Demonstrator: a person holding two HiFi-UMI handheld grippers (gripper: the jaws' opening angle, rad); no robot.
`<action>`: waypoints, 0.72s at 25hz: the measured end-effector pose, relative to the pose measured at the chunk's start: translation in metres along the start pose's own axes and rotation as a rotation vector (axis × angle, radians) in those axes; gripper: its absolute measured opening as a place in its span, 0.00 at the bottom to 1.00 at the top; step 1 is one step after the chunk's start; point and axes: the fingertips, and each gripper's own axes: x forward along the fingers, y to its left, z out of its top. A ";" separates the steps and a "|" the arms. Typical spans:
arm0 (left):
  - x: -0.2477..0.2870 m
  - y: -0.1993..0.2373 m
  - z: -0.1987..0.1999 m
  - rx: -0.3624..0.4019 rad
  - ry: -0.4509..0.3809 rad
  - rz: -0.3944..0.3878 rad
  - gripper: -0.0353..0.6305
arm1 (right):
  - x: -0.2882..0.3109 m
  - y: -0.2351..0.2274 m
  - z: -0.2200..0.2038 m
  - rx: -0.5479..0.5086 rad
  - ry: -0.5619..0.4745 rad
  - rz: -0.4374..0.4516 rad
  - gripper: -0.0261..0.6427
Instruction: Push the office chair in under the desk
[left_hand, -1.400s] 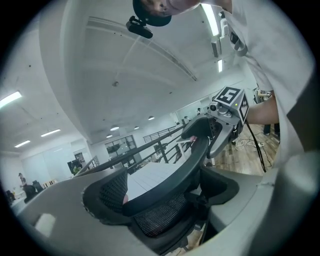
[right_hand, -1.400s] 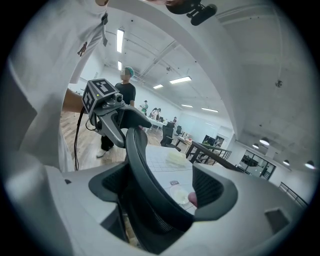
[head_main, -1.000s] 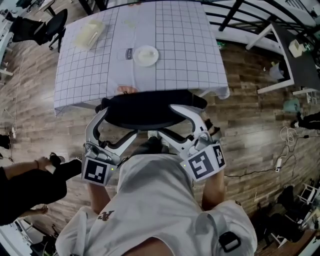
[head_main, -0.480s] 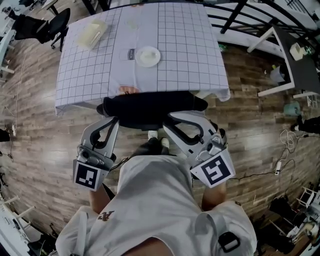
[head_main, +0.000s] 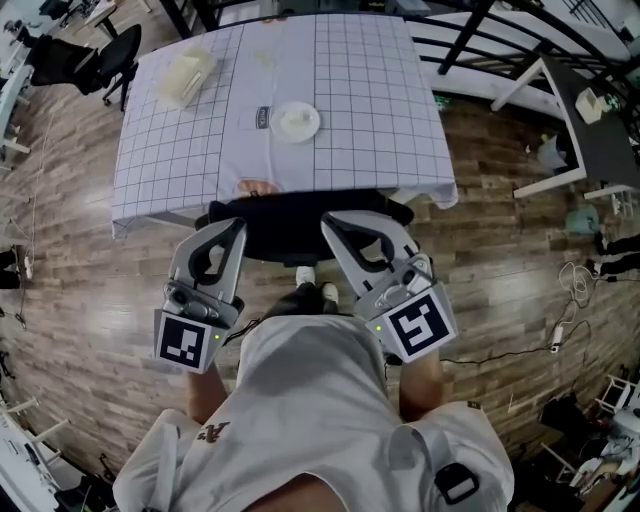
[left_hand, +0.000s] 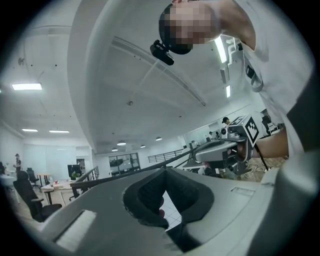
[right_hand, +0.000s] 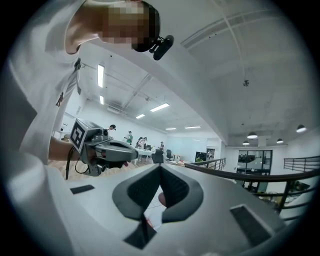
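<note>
Grid-clothed desk upper centre, plate on it; office chair at its lower edge; plank floor. Left hand-held gripper and right hand-held gripper: jaws just closed together, empty.

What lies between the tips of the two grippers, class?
In the head view, the black office chair fills the gap between the left gripper and the right gripper.
</note>
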 end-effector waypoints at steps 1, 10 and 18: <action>0.000 -0.001 -0.003 -0.005 0.008 -0.002 0.06 | 0.000 0.001 -0.002 0.009 0.003 -0.003 0.04; 0.002 -0.005 -0.013 -0.023 0.028 -0.020 0.06 | 0.001 0.005 -0.019 0.023 0.050 0.007 0.04; 0.004 -0.005 -0.015 -0.013 0.036 -0.020 0.06 | 0.003 0.004 -0.020 0.008 0.058 0.022 0.04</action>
